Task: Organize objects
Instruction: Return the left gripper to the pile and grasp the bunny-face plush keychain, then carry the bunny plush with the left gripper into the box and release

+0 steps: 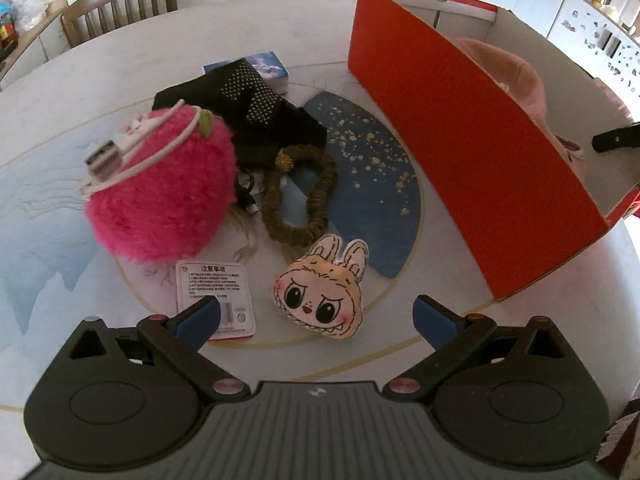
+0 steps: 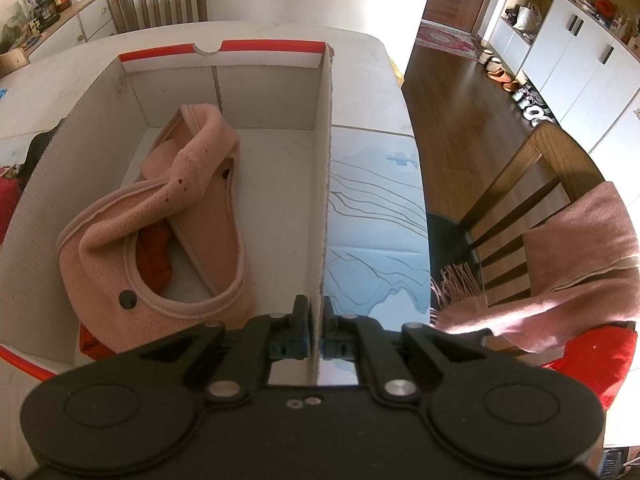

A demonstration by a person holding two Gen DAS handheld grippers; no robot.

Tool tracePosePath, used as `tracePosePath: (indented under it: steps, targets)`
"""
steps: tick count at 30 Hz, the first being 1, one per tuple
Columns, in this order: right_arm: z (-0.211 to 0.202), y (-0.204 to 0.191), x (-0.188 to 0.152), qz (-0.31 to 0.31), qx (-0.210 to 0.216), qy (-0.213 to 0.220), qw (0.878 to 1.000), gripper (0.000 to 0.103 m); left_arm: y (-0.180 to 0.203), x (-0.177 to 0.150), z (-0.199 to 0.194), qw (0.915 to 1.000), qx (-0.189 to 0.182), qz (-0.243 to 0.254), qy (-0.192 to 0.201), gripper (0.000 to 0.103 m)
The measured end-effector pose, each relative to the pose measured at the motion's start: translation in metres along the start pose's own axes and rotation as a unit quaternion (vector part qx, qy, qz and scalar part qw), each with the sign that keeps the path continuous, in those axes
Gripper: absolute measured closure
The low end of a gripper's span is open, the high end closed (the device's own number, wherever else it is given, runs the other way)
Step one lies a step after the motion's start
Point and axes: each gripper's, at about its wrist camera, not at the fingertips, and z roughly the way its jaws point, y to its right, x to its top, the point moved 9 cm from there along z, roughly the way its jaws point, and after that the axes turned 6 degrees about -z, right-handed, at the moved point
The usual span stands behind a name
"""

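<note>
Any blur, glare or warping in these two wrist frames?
Left wrist: the white cable's USB plug on the pink plush ball is blurred; the red box wall bows from fisheye; right edge blown out. Right wrist: sharp; window light washes out the scarf on the chair and glares off the wood floor.

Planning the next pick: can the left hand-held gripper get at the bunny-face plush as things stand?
Probably yes. The left hand-held gripper is open, and the bunny-face plush lies just ahead between its fingers, nothing on top; only the card lies close beside it.
</note>
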Motion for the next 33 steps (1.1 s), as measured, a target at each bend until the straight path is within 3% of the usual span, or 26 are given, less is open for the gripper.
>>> tracePosePath:
  steps: [5,8,10,13,19,33]
  targets:
    - [0.0,0.0,0.0,0.0,0.0,0.0,1.0,0.099,0.0,-0.001,0.006,1.0,0.008,0.001,0.003,0.005]
    - [0.0,0.0,0.0,0.0,0.0,0.0,1.0,0.099,0.003,0.001,0.006,0.9999,0.007,0.007,0.007,0.024]
    - [0.0,0.0,0.0,0.001,0.0,0.0,1.0,0.099,0.003,0.0,0.007,0.9998,0.013,0.012,0.004,0.043]
    - [0.0,0.0,0.0,0.001,0.0,0.0,1.0,0.099,0.005,0.0,0.007,0.9996,0.018,0.02,0.005,0.054]
    - [0.0,0.0,0.0,0.001,0.0,0.0,1.0,0.099,0.009,0.006,-0.005,0.9994,0.016,0.025,0.019,0.056]
    - [-0.001,-0.001,0.001,0.005,0.007,0.006,1.0,0.101,0.052,0.058,-0.078,0.9967,-0.041,0.041,0.056,0.056]
